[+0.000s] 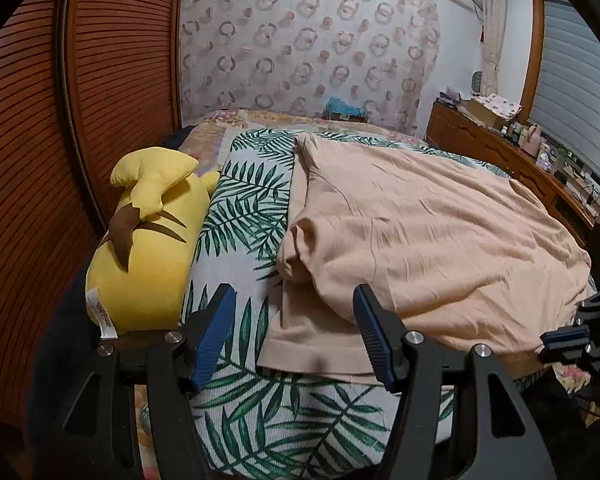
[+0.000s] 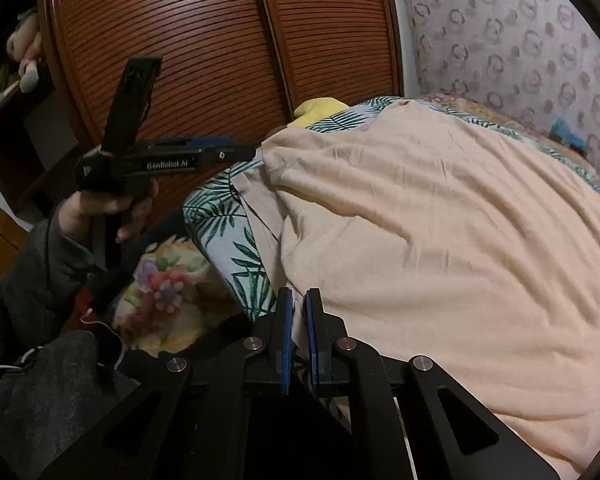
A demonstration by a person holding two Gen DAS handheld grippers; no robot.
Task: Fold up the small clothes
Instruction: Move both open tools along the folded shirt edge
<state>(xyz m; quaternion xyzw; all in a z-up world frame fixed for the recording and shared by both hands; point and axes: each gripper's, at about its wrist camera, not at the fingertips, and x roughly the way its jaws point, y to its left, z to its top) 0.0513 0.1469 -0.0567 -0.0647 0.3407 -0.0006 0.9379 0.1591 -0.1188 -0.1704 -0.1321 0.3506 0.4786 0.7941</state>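
A peach garment (image 1: 428, 232) lies spread on the leaf-print bedcover (image 1: 244, 216), with a sleeve bunched at its left edge. My left gripper (image 1: 294, 304) is open, its blue pads on either side of the garment's near left hem. My right gripper (image 2: 299, 304) is shut on the near edge of the same garment (image 2: 440, 240). The right gripper also shows at the right edge of the left wrist view (image 1: 568, 340), and the left gripper shows in the right wrist view (image 2: 220, 148), held in a hand above the bed's left side.
A yellow plush toy (image 1: 148, 240) lies left of the garment beside the slatted wooden wardrobe doors (image 1: 60, 140). A wooden dresser (image 1: 500, 148) with clutter stands on the right under a window. A floral quilt (image 2: 168, 280) hangs at the bed's near corner.
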